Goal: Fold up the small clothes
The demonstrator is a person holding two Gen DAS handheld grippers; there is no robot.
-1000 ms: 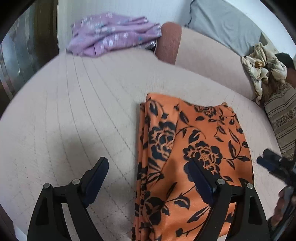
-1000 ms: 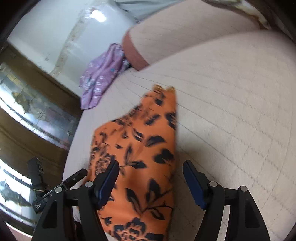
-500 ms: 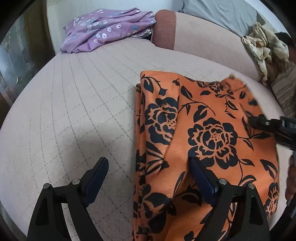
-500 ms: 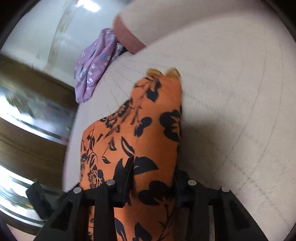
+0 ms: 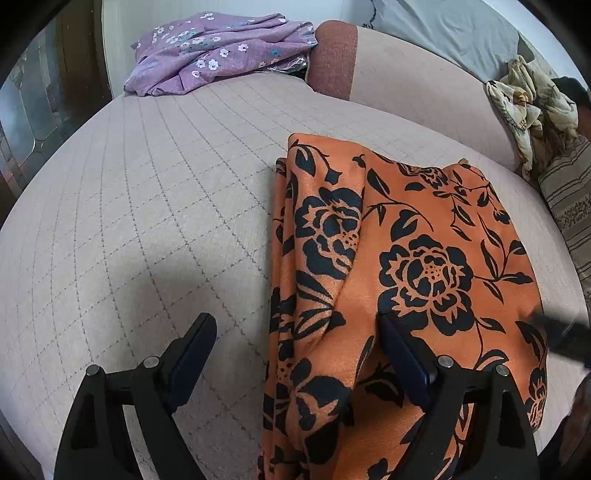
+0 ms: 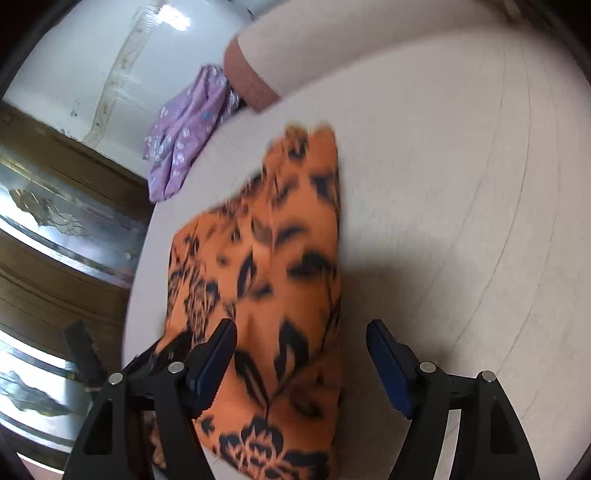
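Observation:
An orange cloth with black flowers [image 5: 399, 280] lies folded lengthwise on the quilted beige bed [image 5: 147, 206]. My left gripper [image 5: 295, 354] is open, its jaws straddling the cloth's left folded edge near the front. In the right wrist view the same cloth [image 6: 269, 280] lies blurred under my right gripper [image 6: 301, 365], which is open with its jaws over the cloth's right edge. The right gripper's tip [image 5: 561, 332] shows blurred at the cloth's right side in the left wrist view.
A purple flowered garment [image 5: 218, 48] lies at the bed's far left, also in the right wrist view [image 6: 184, 136]. A beige and brown bolster [image 5: 388, 77], a grey pillow [image 5: 443, 33] and a crumpled cream cloth [image 5: 528, 103] line the back. A dark wooden cabinet [image 6: 55, 229] stands beside the bed.
My right gripper was shut on the cloth's right edge half a second ago and has now opened and let it go. The cloth's right half has settled flat.

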